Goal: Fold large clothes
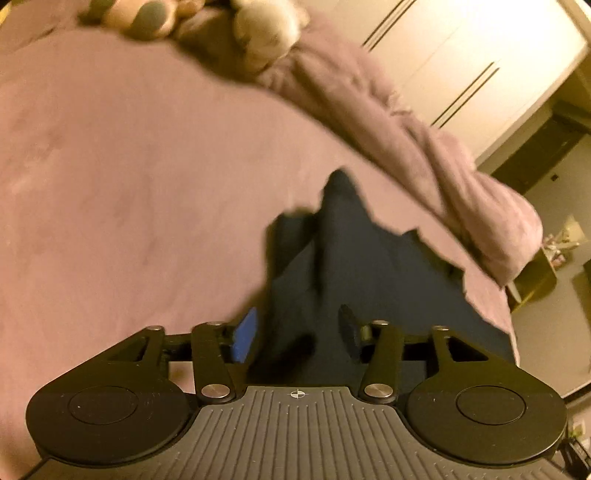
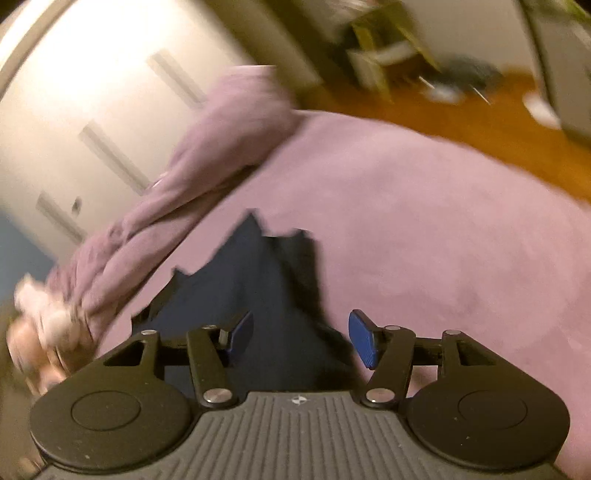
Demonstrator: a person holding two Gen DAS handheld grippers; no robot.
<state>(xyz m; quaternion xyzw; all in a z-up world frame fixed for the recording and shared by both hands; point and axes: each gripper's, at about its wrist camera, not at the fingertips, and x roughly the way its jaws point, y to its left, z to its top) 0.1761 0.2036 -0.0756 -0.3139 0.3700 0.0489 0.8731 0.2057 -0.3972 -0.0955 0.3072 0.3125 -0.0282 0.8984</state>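
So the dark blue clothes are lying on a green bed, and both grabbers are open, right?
Not quite. The bed is pinkish purple, not green, as both wrist views show. The rest holds: the dark blue clothes lie on it, and the left gripper and right gripper both stand open above the fabric.

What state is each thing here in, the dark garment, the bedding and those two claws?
Navy garment: lying crumpled on the bed, gripped by neither claw.
Left claw: open, above the garment.
Right claw: open, above the garment.
Pink bed sheet: spread fairly flat.
Pink duvet: bunched up in a roll along the bed's edge.
Stuffed toys: lying at the far end; blurred.
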